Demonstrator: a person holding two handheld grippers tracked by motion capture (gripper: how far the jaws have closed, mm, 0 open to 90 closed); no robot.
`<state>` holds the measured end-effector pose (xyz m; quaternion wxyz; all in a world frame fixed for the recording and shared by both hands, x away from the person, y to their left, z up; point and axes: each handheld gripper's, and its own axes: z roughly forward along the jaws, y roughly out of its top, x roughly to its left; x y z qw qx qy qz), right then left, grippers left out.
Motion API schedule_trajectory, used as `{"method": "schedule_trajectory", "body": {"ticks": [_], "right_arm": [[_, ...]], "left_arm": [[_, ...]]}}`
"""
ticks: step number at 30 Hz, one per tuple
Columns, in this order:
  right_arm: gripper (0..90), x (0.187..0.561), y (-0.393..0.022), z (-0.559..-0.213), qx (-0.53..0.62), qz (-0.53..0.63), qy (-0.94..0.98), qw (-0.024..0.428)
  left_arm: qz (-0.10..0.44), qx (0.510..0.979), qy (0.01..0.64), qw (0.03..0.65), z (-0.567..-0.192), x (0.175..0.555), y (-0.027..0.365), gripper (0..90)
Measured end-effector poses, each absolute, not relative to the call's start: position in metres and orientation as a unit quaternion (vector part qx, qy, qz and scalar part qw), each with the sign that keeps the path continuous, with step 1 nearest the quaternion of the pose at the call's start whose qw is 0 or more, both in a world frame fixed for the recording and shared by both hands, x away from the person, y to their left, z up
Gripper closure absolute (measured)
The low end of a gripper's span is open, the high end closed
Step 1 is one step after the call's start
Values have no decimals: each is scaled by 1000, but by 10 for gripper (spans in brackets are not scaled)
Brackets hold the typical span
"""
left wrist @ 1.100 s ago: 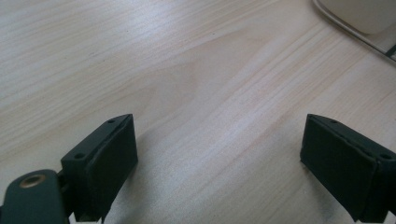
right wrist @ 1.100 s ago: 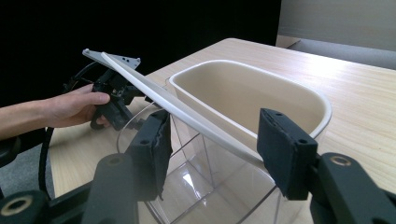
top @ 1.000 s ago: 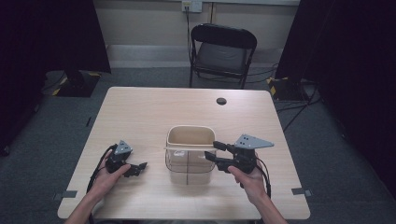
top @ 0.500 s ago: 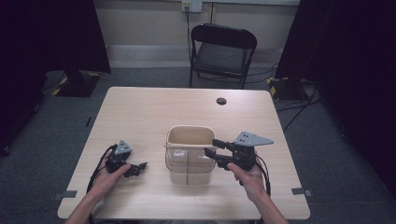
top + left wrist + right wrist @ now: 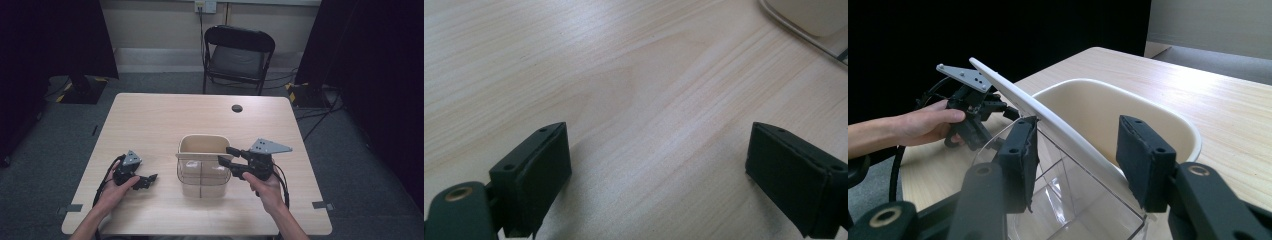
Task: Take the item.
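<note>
A clear plastic box (image 5: 202, 179) with inner dividers stands mid-table, and a cream tub (image 5: 186, 145) sits right behind it. A thin white panel (image 5: 200, 156) stands on edge where the two meet. My right gripper (image 5: 227, 155) reaches in from the right. Its jaws have just been closing and now clamp the white panel (image 5: 1013, 92) together with the walls on either side. One pad is on the clear box (image 5: 1068, 200) side, the other inside the tub (image 5: 1168, 120). My left gripper (image 5: 145, 181) rests on the table left of the box, open, with only bare wood between its jaws (image 5: 659, 175).
The wooden table (image 5: 165, 120) has a small black disc (image 5: 237, 108) near its far edge. A black folding chair (image 5: 239, 55) stands behind the table. A corner of the tub (image 5: 809, 20) shows at the top right of the left gripper view.
The right gripper's jaws have drawn a little closer together around the panel at the box's right end. Both hands and the containers have stayed in place.
</note>
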<state>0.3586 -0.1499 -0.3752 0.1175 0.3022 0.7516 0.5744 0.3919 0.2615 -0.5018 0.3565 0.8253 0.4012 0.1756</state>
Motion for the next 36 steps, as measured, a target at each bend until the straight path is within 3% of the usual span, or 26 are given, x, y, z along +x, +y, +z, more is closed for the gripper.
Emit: {"method": "schedule_trajectory", "body": {"ticks": [36], "right_arm": [[525, 361, -149, -375, 308, 575, 749, 120]], "left_arm": [[174, 825, 402, 357, -502, 392, 261, 102]]}}
